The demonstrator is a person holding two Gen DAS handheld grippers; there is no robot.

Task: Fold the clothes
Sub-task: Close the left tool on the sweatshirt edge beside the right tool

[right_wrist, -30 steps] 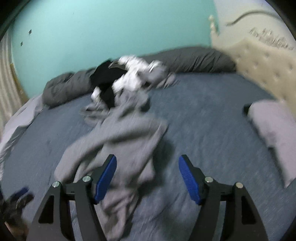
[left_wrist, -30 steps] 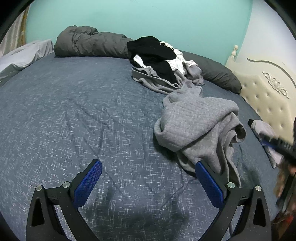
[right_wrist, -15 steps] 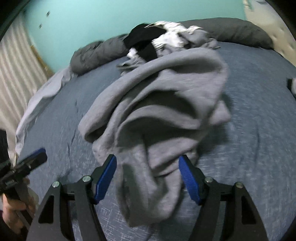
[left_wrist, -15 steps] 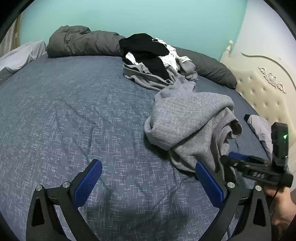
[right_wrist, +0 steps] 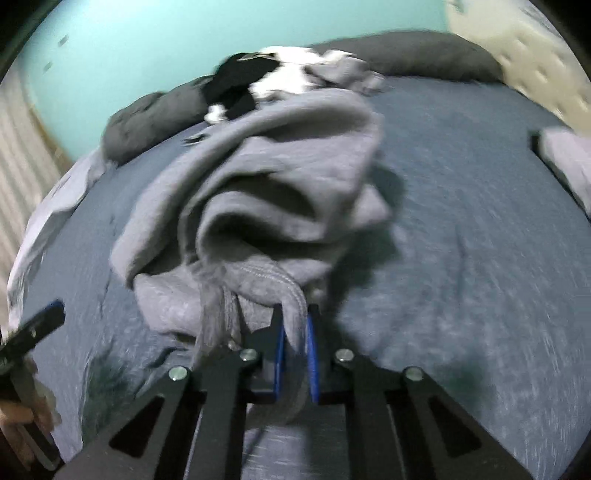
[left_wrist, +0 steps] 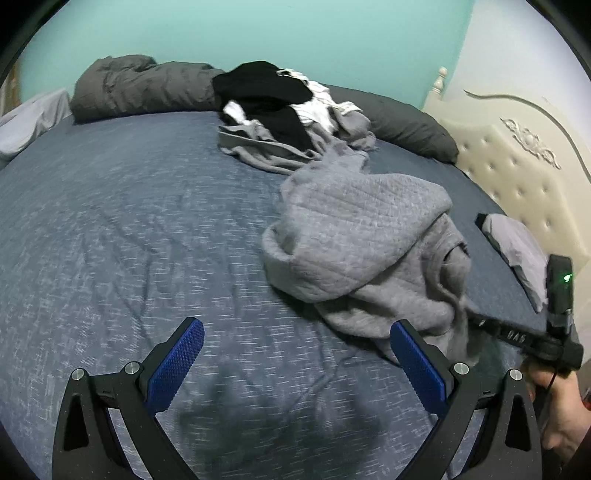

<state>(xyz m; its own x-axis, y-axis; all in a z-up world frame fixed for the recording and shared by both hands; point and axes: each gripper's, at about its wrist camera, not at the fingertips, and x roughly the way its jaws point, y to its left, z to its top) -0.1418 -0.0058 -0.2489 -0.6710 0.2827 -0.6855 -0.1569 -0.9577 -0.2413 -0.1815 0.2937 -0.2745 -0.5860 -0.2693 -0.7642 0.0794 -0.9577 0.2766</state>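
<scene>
- Fingers of the right gripper (right_wrist: 295, 343), blue-padded, are pinched together on a stitched edge of the crumpled grey knitted sweatshirt (right_wrist: 266, 192).
- Left gripper (left_wrist: 295, 360) hovers with its fingers spread wide, holding nothing, above the blue-grey speckled bed sheet (left_wrist: 129, 229).
- That sweatshirt lies heaped on the bed, just ahead and right of the left gripper.
- Farther back sits a pile of black, white and grey clothes (left_wrist: 280, 107), against dark grey pillows (left_wrist: 140, 85) by a turquoise wall (left_wrist: 258, 29).
</scene>
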